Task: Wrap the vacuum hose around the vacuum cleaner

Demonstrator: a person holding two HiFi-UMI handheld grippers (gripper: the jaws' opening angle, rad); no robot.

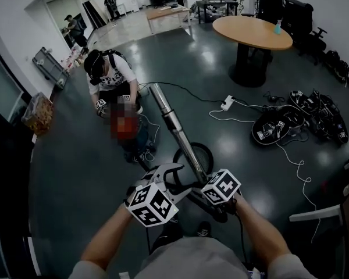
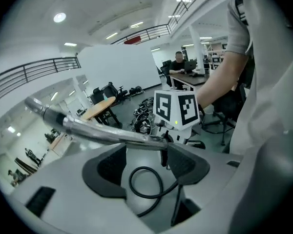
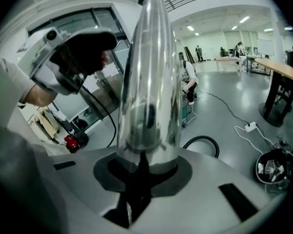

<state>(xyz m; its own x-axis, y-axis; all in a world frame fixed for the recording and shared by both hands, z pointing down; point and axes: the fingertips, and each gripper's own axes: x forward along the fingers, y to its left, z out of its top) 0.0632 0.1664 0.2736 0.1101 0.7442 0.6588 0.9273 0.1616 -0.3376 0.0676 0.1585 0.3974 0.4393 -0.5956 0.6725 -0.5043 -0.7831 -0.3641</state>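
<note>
A long chrome vacuum tube (image 1: 174, 124) runs from my hands out over the dark floor. My right gripper (image 1: 199, 179) is shut on its near end, and the tube (image 3: 149, 82) fills that gripper's view between the pads. My left gripper (image 1: 167, 176) hangs open just left of the tube, its pads apart with nothing between them. In the left gripper view the tube (image 2: 93, 128) crosses beyond the fingertips. The black hose (image 1: 209, 153) lies in a loop on the floor below, also visible as a ring (image 2: 131, 184). A red, blurred canister (image 1: 127, 127) stands at the far end.
A person (image 1: 107, 74) crouches beside the red canister. A round wooden table (image 1: 253, 32) stands at the back right. A white power strip (image 1: 227, 102) and loose cables lie on the floor, with a heap of black gear (image 1: 279, 127) to the right.
</note>
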